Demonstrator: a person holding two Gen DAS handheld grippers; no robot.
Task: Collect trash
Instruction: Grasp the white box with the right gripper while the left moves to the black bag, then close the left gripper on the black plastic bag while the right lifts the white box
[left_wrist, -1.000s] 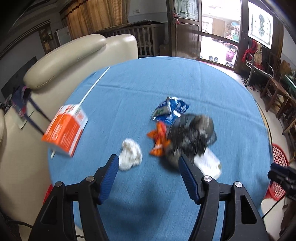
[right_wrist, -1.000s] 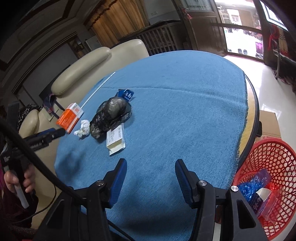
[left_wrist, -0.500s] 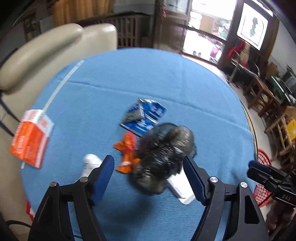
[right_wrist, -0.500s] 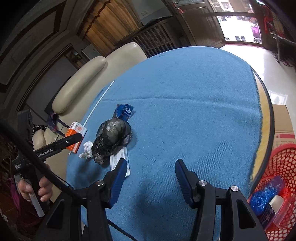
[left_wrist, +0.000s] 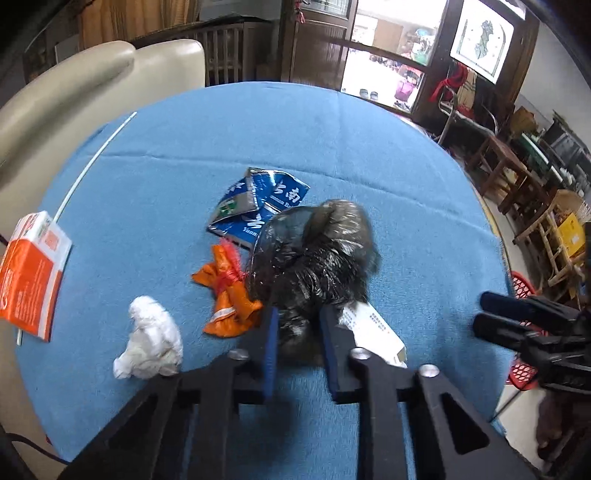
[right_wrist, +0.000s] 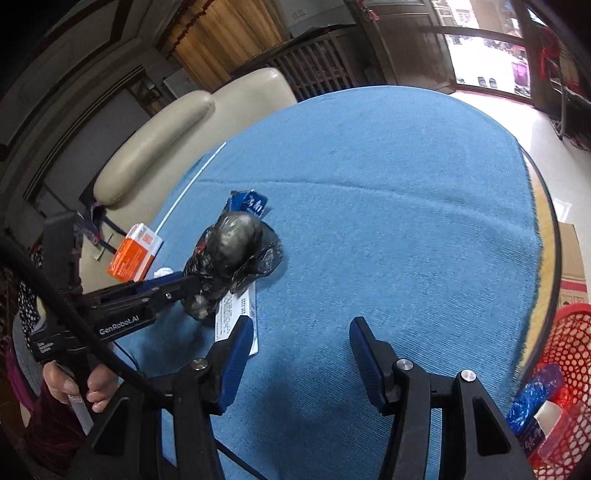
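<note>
Your left gripper (left_wrist: 295, 332) pinching one black bag (left_wrist: 317, 254), right gripper (right_wrist: 299, 347) half-wide and empty, one tissue (left_wrist: 149, 328), one orange carton (left_wrist: 29, 273), two wrappers beside it

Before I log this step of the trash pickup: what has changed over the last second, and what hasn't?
The left gripper came down onto the pile and shut on the black plastic bag, which it had only straddled with open jaws. The right gripper drifted closer, still open and empty. The orange carton, white tissue, orange wrapper, blue packet and white box lie where they were.
</note>
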